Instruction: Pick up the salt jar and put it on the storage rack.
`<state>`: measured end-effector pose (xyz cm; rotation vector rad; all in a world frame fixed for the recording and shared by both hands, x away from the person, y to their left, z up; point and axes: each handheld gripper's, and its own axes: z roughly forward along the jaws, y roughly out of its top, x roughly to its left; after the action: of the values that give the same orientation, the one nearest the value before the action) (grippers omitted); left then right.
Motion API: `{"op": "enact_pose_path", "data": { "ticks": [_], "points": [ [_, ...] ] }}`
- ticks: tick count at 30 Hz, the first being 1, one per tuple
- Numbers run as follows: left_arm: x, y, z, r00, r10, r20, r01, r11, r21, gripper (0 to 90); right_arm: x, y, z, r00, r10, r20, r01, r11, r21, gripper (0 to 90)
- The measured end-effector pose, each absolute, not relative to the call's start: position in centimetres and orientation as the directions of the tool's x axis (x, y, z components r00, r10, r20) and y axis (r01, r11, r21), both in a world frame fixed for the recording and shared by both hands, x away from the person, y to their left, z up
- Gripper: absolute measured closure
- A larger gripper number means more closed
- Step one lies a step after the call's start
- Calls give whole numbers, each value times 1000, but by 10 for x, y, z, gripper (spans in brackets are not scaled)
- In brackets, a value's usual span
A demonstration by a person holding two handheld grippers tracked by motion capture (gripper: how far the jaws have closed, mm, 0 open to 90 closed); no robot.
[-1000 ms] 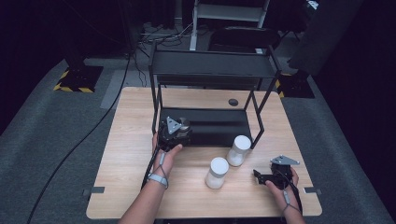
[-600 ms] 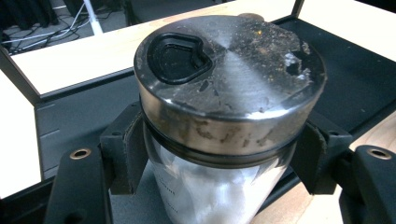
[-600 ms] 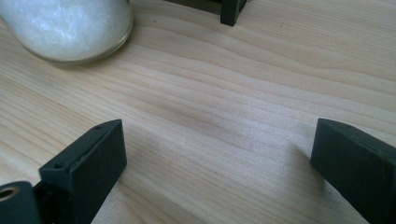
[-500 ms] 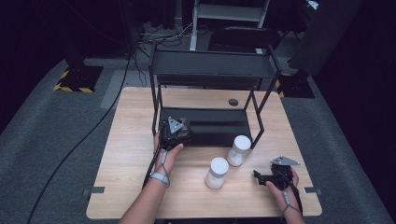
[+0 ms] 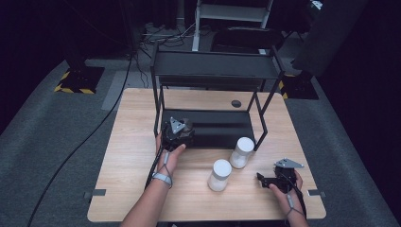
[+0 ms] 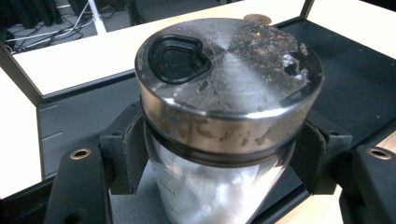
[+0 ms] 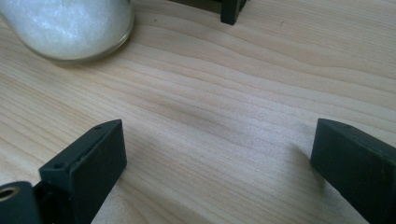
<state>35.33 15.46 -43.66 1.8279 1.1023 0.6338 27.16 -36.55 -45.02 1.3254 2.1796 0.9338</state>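
Observation:
My left gripper (image 5: 178, 131) is shut on a glass jar (image 6: 219, 196) with a scuffed metal lid (image 6: 229, 74); its pads (image 6: 128, 156) press on the glass just under the lid. The jar stands over the front left corner of the black rack's lower tray (image 5: 222, 127). My right gripper (image 5: 263, 180) rests low over the table near the front right, jaws wide open around bare wood (image 7: 219, 158). Two white-filled jars stand on the table, one (image 5: 242, 152) by the rack's front right leg and one (image 5: 220, 175) nearer the front. One of them (image 7: 70, 28) shows ahead of the right gripper.
The black two-level rack (image 5: 215, 71) stands on the back half of the wooden table (image 5: 132, 156). A small dark round disc (image 5: 236, 103) lies on the table behind the rack. A rack leg foot (image 7: 232, 13) stands ahead of the right gripper.

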Motion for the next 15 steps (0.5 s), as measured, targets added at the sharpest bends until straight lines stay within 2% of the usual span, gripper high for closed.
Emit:
{"op": "enact_pose_path", "data": {
  "ticks": [12,15],
  "points": [
    [355,152,-438,473,881,-14,432,-218,875,291,270,-366,-450,-456,890,-9,607,318,728,33],
    [352,153,-437,467,884,-11,409,-205,889,211,270,-366,-450,-456,890,-9,607,318,728,33]
  ]
}}
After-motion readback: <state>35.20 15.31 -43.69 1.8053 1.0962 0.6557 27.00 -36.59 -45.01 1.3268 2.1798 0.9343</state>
